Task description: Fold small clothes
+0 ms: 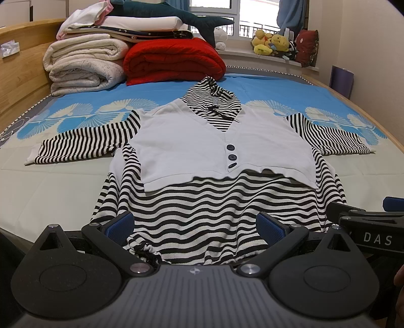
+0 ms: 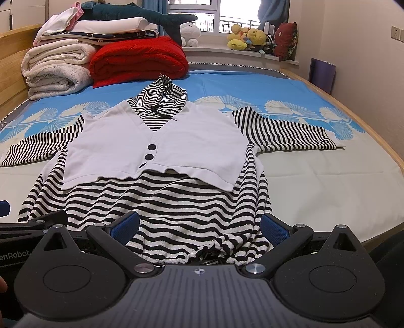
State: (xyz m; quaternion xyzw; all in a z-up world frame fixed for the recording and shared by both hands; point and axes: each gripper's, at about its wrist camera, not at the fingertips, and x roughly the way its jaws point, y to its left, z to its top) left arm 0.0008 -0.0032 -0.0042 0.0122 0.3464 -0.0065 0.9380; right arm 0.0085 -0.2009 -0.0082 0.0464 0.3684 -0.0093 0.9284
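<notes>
Striped hooded top (image 1: pixel 214 201) with a white vest panel (image 1: pixel 202 143) lies flat on the bed (image 1: pixel 63 189), its long axis running from the near hem to the hood at the far end, sleeves spread to both sides. Beyond the hood sit a red quilt (image 1: pixel 174 63) and rolled white blankets (image 1: pixel 83 65). Left gripper (image 1: pixel 195 227) and right gripper (image 2: pixel 200 227) hover at the hem, fingers spread wide, holding nothing. Their bodies hide the hem's nearest edge.

Red quilt (image 1: pixel 174 63) beside rolled white blankets (image 1: pixel 83 68) on the bed (image 1: pixel 265 85); plush shark (image 1: pixel 176 15) atop; stuffed toys (image 1: pixel 271 44) on windowsill.
</notes>
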